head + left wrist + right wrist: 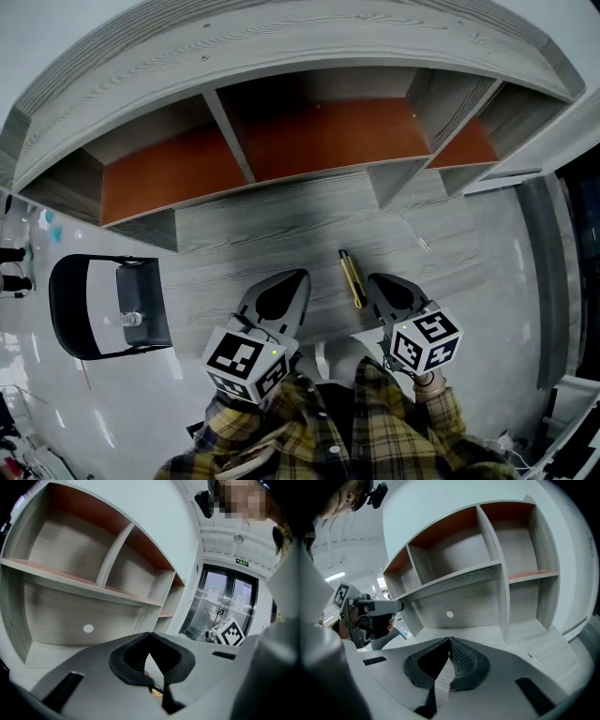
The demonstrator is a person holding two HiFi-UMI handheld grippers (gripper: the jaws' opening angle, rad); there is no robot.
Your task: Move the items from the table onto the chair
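Head view: slim yellow-black pen (352, 279) lies on table (262, 225), left hand-held gripper (298, 278) and right hand-held gripper (377, 281) both closed.

- green sign (242, 563) above the glass doors (224, 609): white characters, too small to read;
- paper sheets (213, 591) stuck on those doors: print illegible;
- marker cubes (246, 360): black-and-white square patterns only, no letters or numbers;
- nothing else carries legible writing.
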